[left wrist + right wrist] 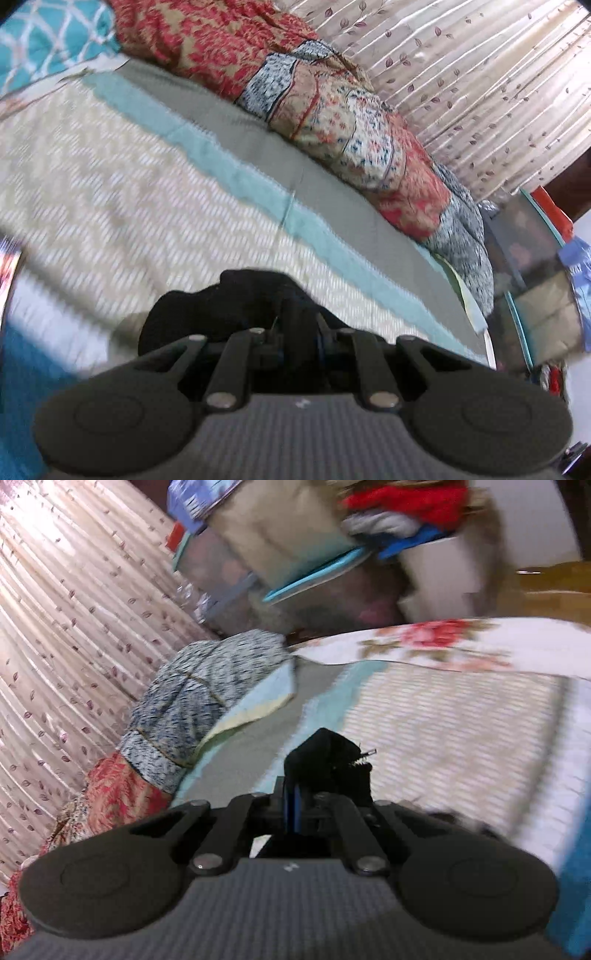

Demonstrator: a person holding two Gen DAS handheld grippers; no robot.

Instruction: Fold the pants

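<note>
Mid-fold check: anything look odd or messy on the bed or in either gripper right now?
Nothing damaged. Both grippers are shut on black pants fabric: left gripper, right gripper. The patchwork quilt lies bunched in a heap along the bed's far edge by the curtain.

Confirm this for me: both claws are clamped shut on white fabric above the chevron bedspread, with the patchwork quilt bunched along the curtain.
Wrong in one respect: the fabric is black, not white. The left wrist view shows the left claw shut on black fabric; the right wrist view shows the right claw likewise. The cream chevron bedspread, red-and-blue patchwork quilt and leaf-print curtain are as you said.
</note>
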